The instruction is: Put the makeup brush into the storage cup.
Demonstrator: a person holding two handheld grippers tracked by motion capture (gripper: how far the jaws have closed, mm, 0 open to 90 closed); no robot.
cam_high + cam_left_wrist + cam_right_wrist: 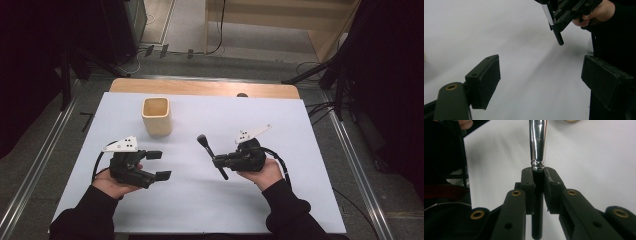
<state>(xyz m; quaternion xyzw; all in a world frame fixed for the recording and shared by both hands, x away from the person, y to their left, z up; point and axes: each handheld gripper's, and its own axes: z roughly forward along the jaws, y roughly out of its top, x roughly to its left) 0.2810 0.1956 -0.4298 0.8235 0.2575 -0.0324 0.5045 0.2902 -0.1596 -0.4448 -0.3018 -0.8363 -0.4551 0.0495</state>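
Observation:
A brush with a black handle, silver ferrule and dark head (205,145) is clamped crosswise in my right gripper (216,161), just above the white table sheet (210,200). In the right gripper view both pads of my right gripper (539,187) press on the black handle (537,220), just below the shiny ferrule (538,142). My left gripper (159,165) is held at the left with its jaws wide apart and nothing between them (541,75). From the left gripper view the brush handle (556,31) juts down out of the right gripper (571,12).
A cream square cup (157,116) stands upright on the sheet at the back left, beyond the left gripper. The wooden table edge (200,87) runs along the far side. Cables and stand legs lie on the floor around the table.

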